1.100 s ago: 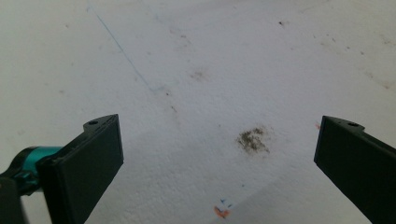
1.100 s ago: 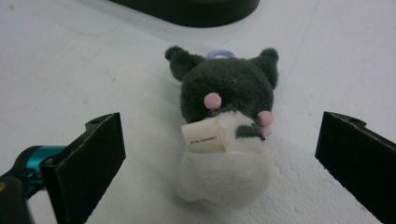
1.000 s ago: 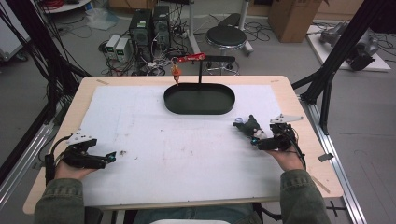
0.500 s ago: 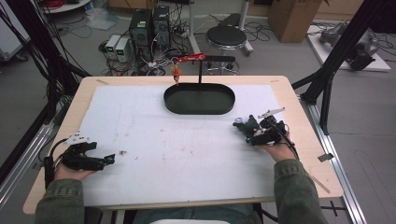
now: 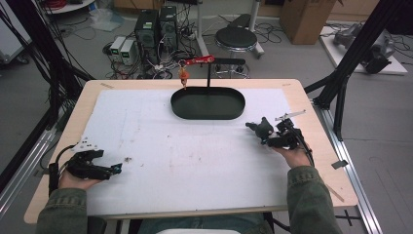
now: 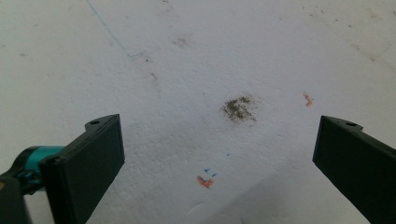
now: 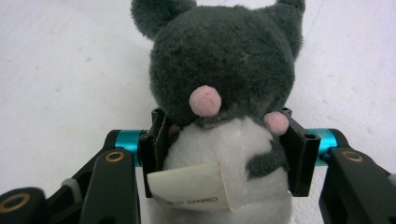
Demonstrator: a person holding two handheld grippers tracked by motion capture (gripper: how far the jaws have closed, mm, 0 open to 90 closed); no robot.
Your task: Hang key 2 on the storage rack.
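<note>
Right gripper view has the two black jaws closed on the white belly of a small plush toy (image 7: 224, 88), one pad on each flank just under its dark grey head, with a paper tag (image 7: 189, 189) hanging out between them. The toy looks soft and light: it should squash rather than slip, so a hold across the stuffed middle seems safer than one on an ear or the tag, which might tear or let it swing. From the high view the right gripper (image 5: 272, 134) carries the toy over the white mat (image 5: 195, 161) at the table's right side, near but apart from the dark oval tray (image 5: 208, 114), above which a red clamp arm (image 5: 197, 60) hangs on a post. Across the table the left gripper (image 5: 109, 170) rests low at the mat's left edge, jaws spread wide with nothing between them, a grey smudge (image 6: 239, 108) on the mat ahead.
</note>
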